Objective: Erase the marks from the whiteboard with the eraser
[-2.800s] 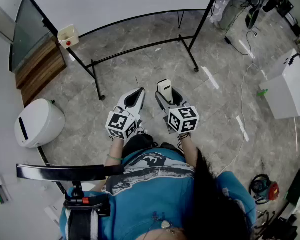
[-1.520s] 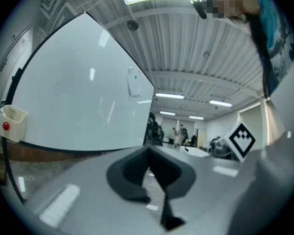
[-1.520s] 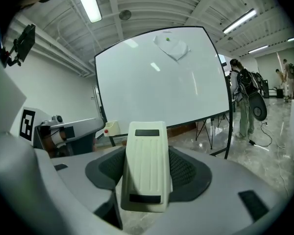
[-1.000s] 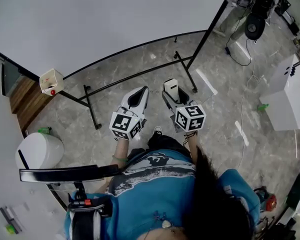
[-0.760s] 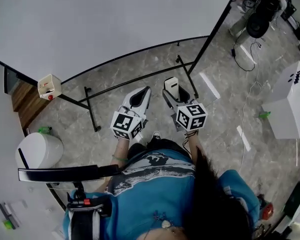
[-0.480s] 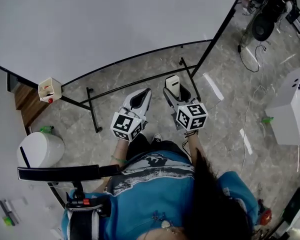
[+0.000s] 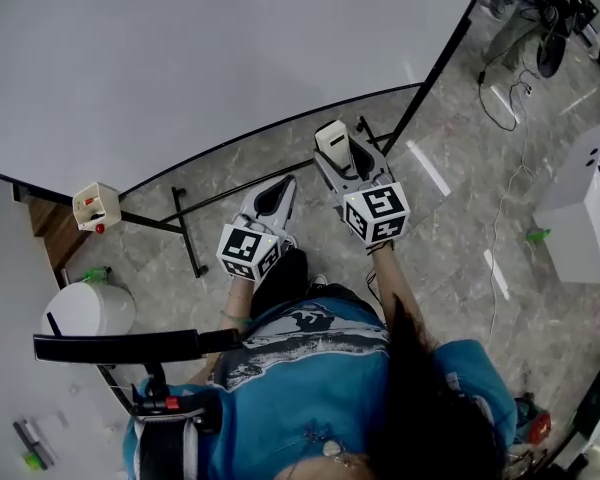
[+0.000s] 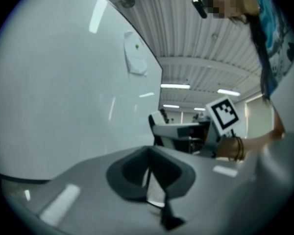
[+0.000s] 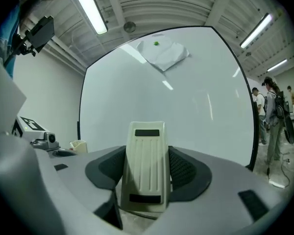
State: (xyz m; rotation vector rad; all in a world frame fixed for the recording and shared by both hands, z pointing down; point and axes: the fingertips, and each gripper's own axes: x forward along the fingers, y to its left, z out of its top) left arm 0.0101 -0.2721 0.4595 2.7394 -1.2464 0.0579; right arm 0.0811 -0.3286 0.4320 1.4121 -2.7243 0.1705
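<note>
Well, we held the eraser (image 9: 146, 165) tight in the right gripper (image 7: 345, 168). Its jaws were clamped on the eraser's two long sides, so it stuck out in front and pointed at the whiteboard (image 7: 230, 58). We think it was held that way so it could be pushed flat onto the board. It was not touching the board yet, and there was open space between them.

The left gripper (image 7: 270, 200) sat lower, just beside the right one. Its jaws were together with nothing between them. We think it was resting, because wiping needs only one gripper.

The eraser was cream plastic, wide at the bottom and narrower at the top. It had long thin ridges down its back and a dark bar at each end. We could not tell where its soft wiping side was. The pads (image 9: 186, 173) that squeezed it were dark and bumpy, likely to stop it slipping.

The whiteboard was big, smooth and shiny, with a thin black edge, and lights showed on it as bright streaks. It stood on thin black metal legs (image 7: 280, 153) over a grey stone-like floor (image 7: 460, 228). High up we saw a small green dot (image 9: 156, 43) on a pale patch (image 9: 164, 55). We could not see any pen marks lower down.
</note>
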